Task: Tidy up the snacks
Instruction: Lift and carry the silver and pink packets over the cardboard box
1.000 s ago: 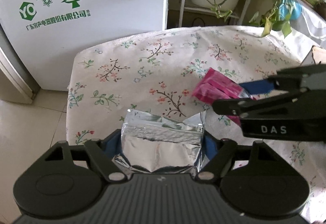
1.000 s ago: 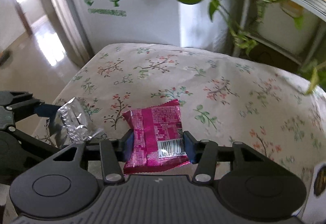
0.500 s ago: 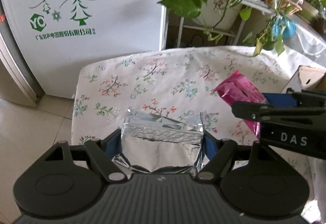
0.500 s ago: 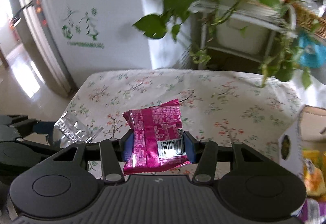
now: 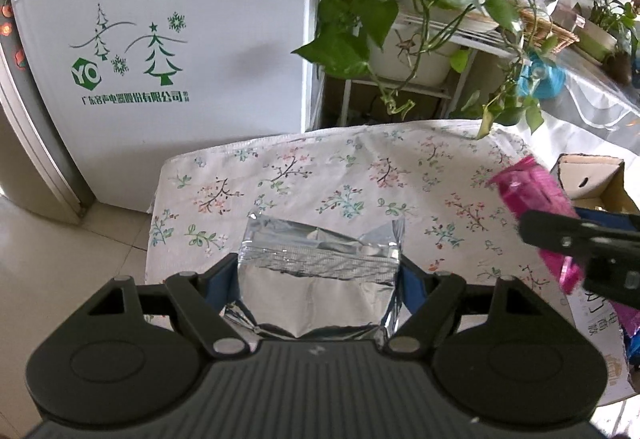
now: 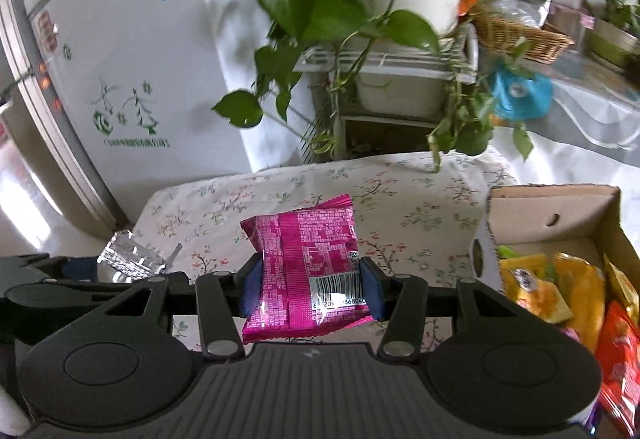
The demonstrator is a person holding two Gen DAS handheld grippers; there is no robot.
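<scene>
- The left gripper [image 5: 320, 271] is clenched on a silver foil packet [image 5: 316, 275] — its blue pads press the packet's two sides, and the packet is held up above the near edge of the table [image 5: 320, 175], which wears a floral cloth.
- The right gripper [image 6: 310, 287] is clamped the same way on a pink snack packet [image 6: 304, 263], barcode side up, also held off the cloth near the table's near edge.
- In the left wrist view the pink packet shows toward the table's right edge, in front of a cardboard box [image 6: 560, 207].
- The box sits at the table's right edge and holds yellow, orange and red snack bags [image 6: 560, 291].
- Behind the far edge stand a white fridge [image 5: 160, 39] and a potted plant [image 5: 408, 51] — its leaves hang over the far right corner.
</scene>
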